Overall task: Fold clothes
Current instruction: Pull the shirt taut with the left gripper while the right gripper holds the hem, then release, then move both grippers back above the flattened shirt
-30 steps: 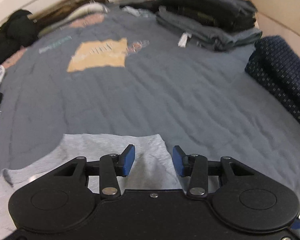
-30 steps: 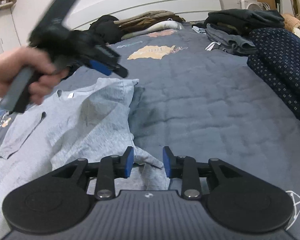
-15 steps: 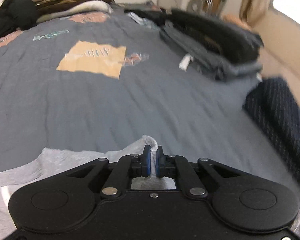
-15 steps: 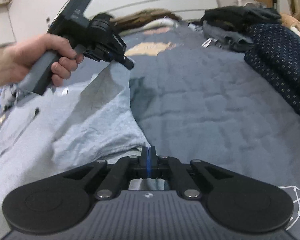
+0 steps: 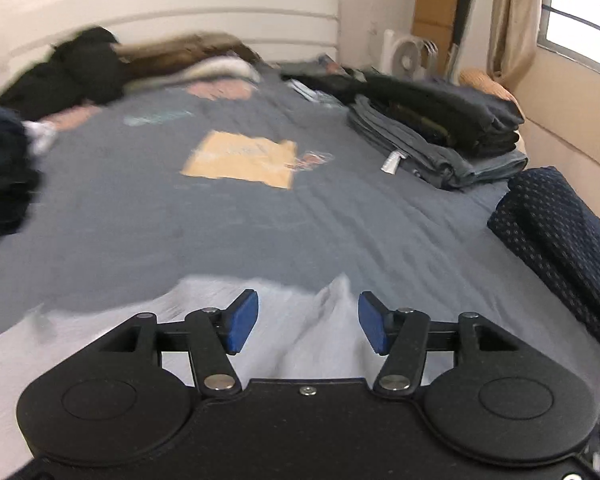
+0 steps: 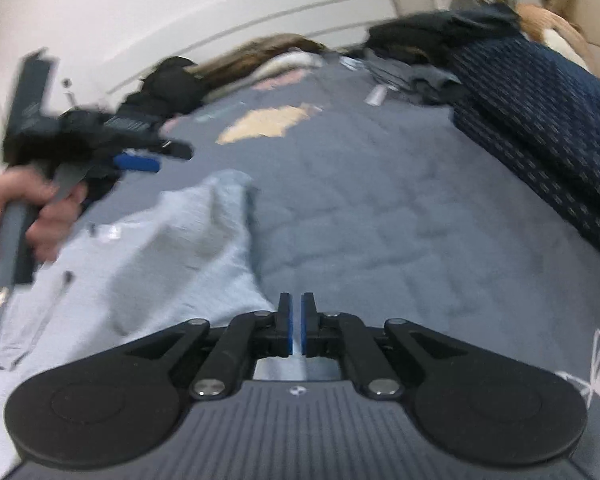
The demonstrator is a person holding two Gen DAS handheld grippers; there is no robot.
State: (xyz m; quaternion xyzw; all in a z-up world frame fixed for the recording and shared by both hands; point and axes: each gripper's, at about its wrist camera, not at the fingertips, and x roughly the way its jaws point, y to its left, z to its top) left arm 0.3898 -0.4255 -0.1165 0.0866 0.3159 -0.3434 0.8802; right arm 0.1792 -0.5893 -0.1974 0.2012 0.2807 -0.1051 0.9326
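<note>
Fold just begun: light grey cotton T-shirt lies rumpled on the blue-grey quilt, left gripper opening empty above it, right gripper pinching its hem.

left wrist: low over bed | right wrist: likewise, blurred

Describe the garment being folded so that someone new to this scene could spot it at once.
On the grey-blue bedspread, look to the near edge, just ahead of the right gripper. The light grey T-shirt lies there rumpled, the only pale, unfolded garment; the others are dark, stacked piles at the bed's edges.
</note>
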